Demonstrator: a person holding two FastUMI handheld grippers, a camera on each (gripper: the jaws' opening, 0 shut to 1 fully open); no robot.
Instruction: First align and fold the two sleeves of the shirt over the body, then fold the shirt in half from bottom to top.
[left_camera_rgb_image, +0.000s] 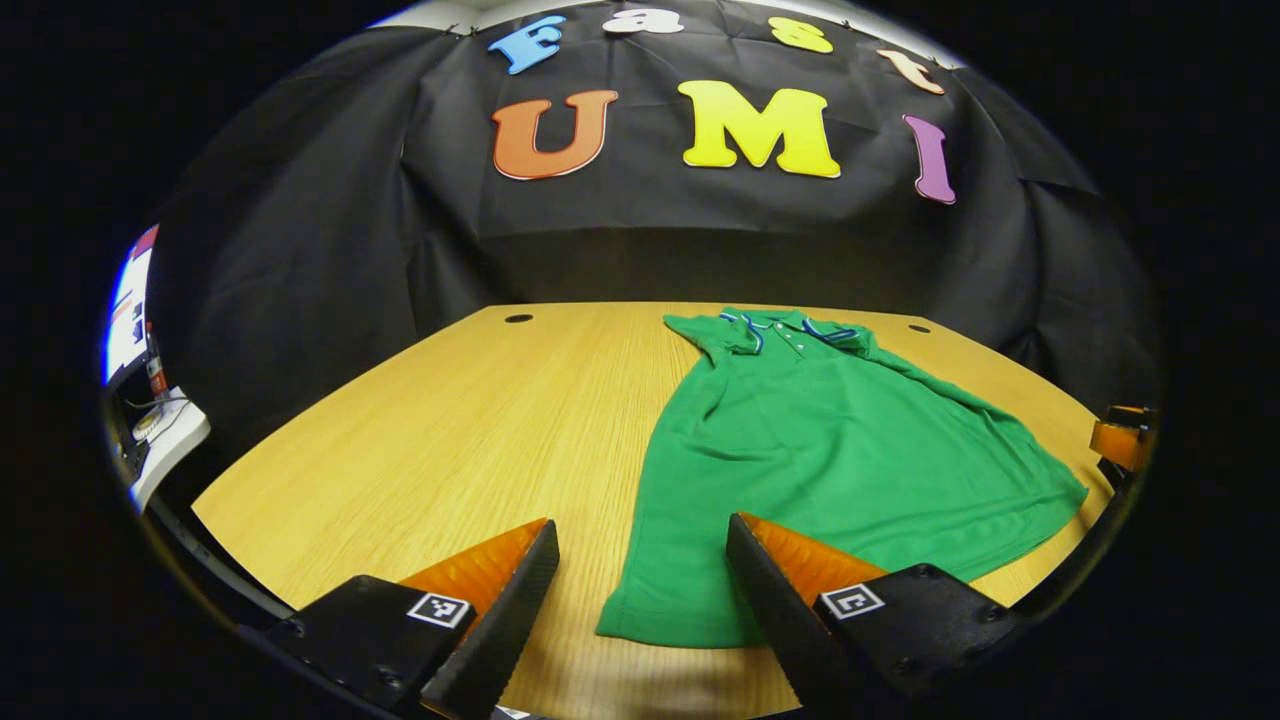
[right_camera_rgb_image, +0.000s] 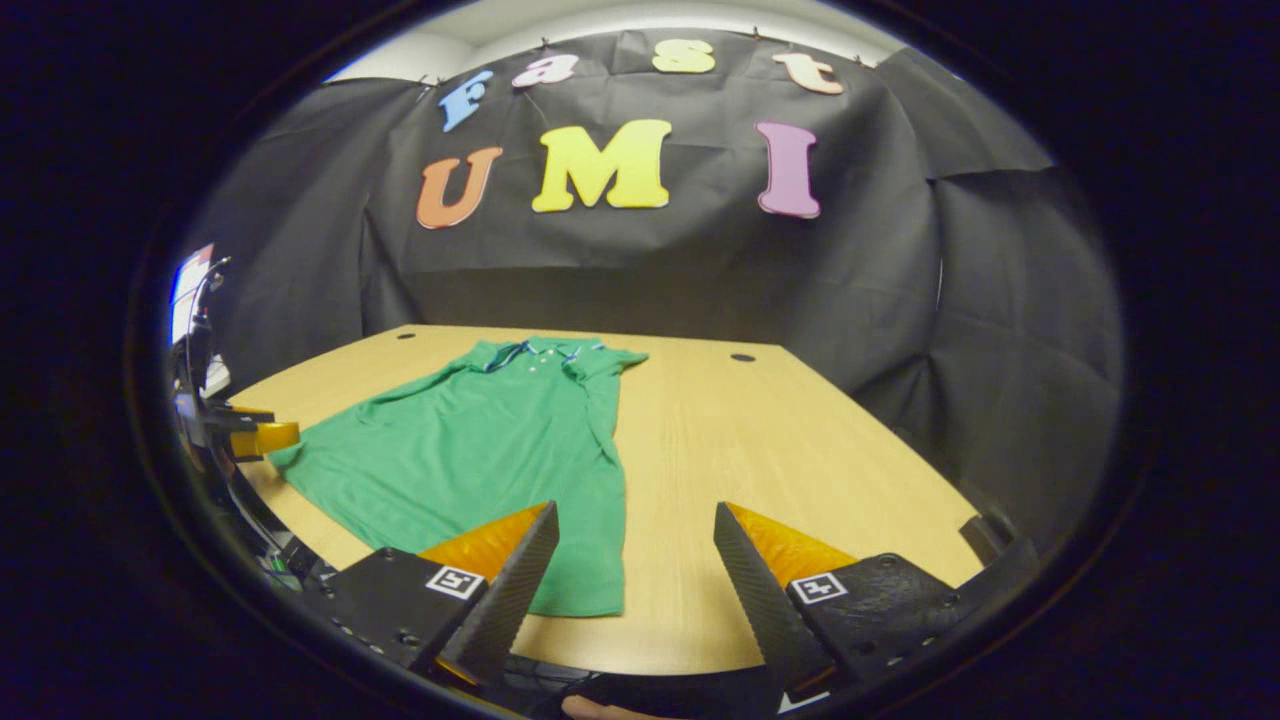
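While the green short-sleeved polo shirt (left_camera_rgb_image: 830, 450) lies flat on the light wood-grain table (left_camera_rgb_image: 440, 440), collar toward the black cloth wall and hem toward the near edge, neither tool touches it. The spread layout looks deliberate: body smoothed out, hem square to the near edge, so sleeves can be brought inward over the body first. In both views the sleeves look already tucked close to the body, though I cannot tell whether they are properly folded.

Left tool (left_camera_rgb_image: 640, 590): jaws spread wide, holding nothing, poised above the near table edge, aimed roughly at the shirt's near hem corner. Level, pointing forward and slightly down.

Right tool (right_camera_rgb_image: 632, 575): likewise released and empty, held low at the near edge, its gap over bare table just beside the shirt's hem corner (right_camera_rgb_image: 585, 600).

Each tool's far-side view catches the other tool at the frame margin, well apart across the shirt. Judgement: both stand at the two hem corners, plausibly ready for the bottom-to-top fold.
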